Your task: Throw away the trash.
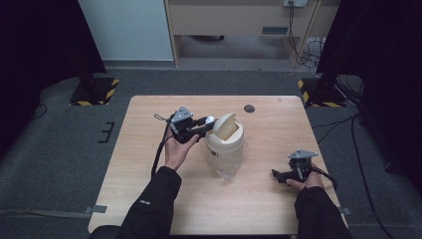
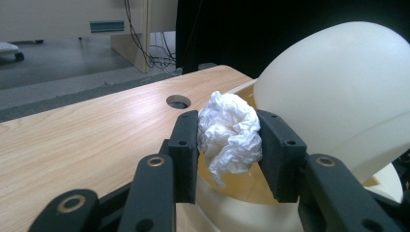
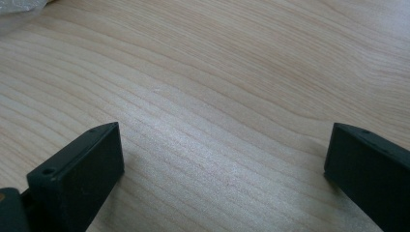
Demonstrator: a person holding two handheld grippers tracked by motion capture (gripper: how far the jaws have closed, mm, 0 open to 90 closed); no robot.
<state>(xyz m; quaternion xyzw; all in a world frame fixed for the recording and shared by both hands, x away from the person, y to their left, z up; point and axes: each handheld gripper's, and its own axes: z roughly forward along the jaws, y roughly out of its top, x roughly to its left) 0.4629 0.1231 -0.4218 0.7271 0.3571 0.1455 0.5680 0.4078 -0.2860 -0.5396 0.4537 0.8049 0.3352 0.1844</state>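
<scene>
Crumpled white tissue (image 2: 229, 133) sits pinched between the two black pads of the left gripper (image 2: 228, 145), which press in on it from both sides; the wad bulges above and below them. In the high view the left gripper (image 1: 206, 124) reaches in from the left, its tips at the rim of the cream bin (image 1: 224, 144), and the tissue (image 1: 210, 119) is a small white spot at those tips. Just ahead of and beneath the held wad is the bin's opening (image 2: 241, 186), and the domed swing lid (image 2: 338, 96), tilted, rises immediately to the right of the gripper, near its right pad. Clear plastic (image 1: 229, 172) trails from under the bin on the near side. Farther right, well apart from the bin, the right gripper (image 1: 283, 175) rests low on the wooden table (image 1: 149, 199) in the person's hand. Its jaws stand wide, with only bare wood grain (image 3: 217, 121) between them, holding nothing.
</scene>
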